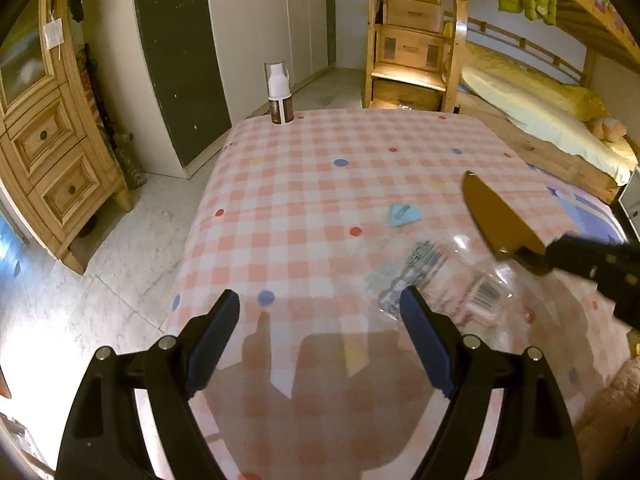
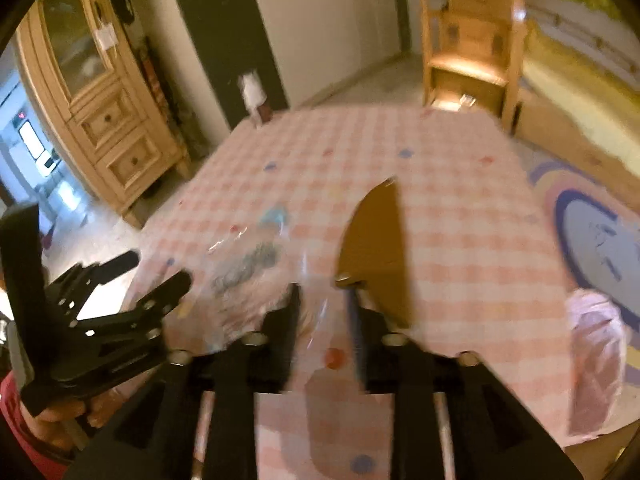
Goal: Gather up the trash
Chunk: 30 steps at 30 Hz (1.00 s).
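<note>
A clear plastic wrapper with print and a barcode lies on the pink checked tablecloth, just right of my left gripper, which is open and empty. A small blue paper scrap lies beyond it. My right gripper hovers above the wrapper; a brown leaf-shaped piece stands up by its right finger. The jaws stand partly apart, and whether they grip the piece is unclear. The brown piece also shows in the left wrist view.
A white pump bottle stands at the table's far left corner. A pink plastic bag hangs at the table's right edge. A wooden cabinet stands left, a bunk bed with stairs behind, and a rug lies on the floor to the right.
</note>
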Each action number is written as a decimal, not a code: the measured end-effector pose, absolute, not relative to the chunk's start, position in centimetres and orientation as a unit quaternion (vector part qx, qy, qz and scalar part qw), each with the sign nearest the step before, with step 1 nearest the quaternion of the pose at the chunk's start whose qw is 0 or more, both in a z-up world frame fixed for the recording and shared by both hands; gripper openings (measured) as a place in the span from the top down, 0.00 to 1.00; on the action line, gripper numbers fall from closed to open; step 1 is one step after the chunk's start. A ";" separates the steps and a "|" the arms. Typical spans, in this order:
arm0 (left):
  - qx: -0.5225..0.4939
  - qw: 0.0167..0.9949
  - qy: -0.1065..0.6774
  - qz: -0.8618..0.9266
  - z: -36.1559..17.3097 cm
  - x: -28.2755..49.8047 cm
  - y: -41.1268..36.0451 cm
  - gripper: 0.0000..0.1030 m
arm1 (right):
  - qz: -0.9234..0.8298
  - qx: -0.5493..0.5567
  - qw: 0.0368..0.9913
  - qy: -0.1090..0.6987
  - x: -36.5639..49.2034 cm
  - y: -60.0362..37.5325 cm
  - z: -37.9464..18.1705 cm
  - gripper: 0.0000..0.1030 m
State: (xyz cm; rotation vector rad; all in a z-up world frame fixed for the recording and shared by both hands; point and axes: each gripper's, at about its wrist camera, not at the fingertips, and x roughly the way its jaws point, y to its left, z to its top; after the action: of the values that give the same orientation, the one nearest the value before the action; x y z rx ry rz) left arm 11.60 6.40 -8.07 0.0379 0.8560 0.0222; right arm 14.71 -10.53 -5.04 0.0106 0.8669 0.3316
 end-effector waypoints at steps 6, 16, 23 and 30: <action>0.014 0.909 0.417 0.013 -8.0 9.7 5.8 0.22 | 0.136 -0.010 0.897 0.421 16.2 -12.7 -7.0 0.55; 0.018 0.904 0.428 0.024 -8.6 9.2 5.7 0.22 | 0.151 -0.029 0.888 0.434 19.3 -9.7 -9.0 0.42; 0.018 0.902 0.431 0.025 -8.8 9.1 6.2 0.22 | 0.138 -0.087 0.880 0.446 19.1 -8.8 -9.8 0.46; 0.013 0.900 0.435 0.029 -9.1 8.9 6.8 0.22 | 0.178 -0.136 0.867 0.444 13.2 -8.6 -9.8 0.46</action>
State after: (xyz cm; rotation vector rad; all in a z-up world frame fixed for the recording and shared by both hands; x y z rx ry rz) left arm 8.94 6.83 -9.15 0.0266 0.9006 0.0602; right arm 13.22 -8.55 -9.83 -0.2842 0.9299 0.3728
